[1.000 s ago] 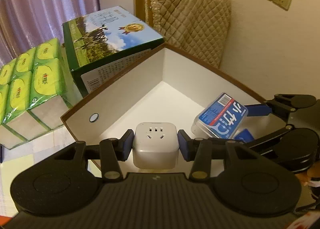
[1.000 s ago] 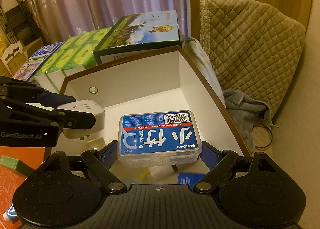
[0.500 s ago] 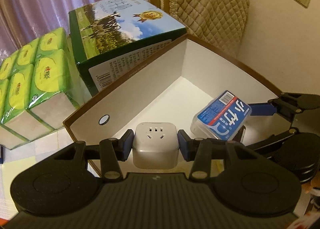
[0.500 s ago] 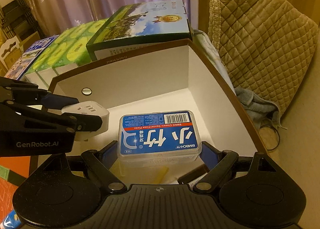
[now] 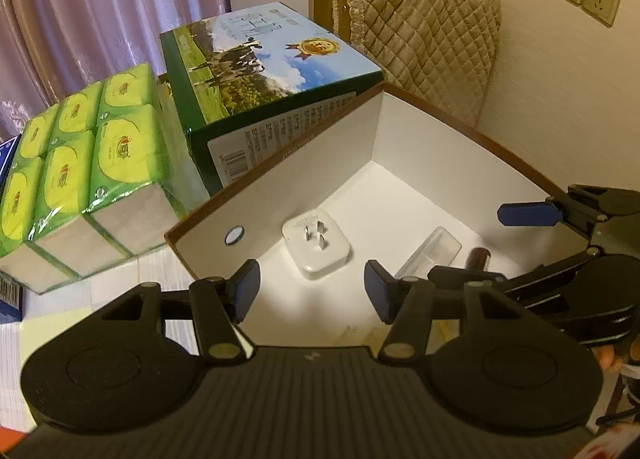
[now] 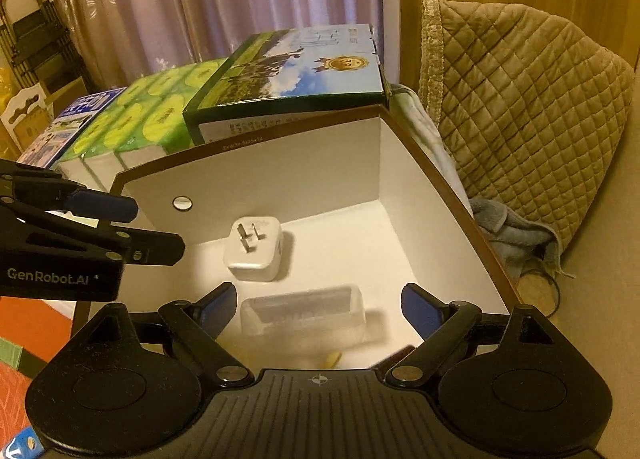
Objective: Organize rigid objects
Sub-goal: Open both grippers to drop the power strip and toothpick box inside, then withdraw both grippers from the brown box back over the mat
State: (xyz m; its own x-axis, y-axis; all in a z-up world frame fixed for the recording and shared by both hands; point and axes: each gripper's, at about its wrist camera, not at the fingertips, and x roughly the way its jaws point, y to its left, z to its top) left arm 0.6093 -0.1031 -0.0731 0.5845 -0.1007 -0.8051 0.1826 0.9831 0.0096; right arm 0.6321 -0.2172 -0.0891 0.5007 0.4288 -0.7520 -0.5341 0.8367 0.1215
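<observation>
A white power cube adapter (image 5: pixel 317 245) lies prongs up on the floor of the white-lined box (image 5: pixel 320 163), also in the right wrist view (image 6: pixel 254 247). A clear plastic floss-pick case (image 6: pixel 304 315) lies near it in the box (image 6: pixel 288 163), blurred; it shows in the left wrist view (image 5: pixel 430 253). My left gripper (image 5: pixel 311 293) is open and empty above the box's near edge. My right gripper (image 6: pixel 318 309) is open and empty above the case. The left gripper's fingers (image 6: pixel 100 203) show at the left of the right wrist view.
A green milk carton box (image 5: pixel 264 71) and packs of green tissue (image 5: pixel 76 155) stand behind the box's left wall. A quilted beige cover (image 6: pixel 520 107) is at the right. Small items, a dark tube (image 5: pixel 478 257) and a yellowish piece (image 6: pixel 332 359), lie in the box's near part.
Both grippers opened. The adapter dropped from the left gripper into the box and lies prongs up. The floss case dropped from the right gripper into the box.
</observation>
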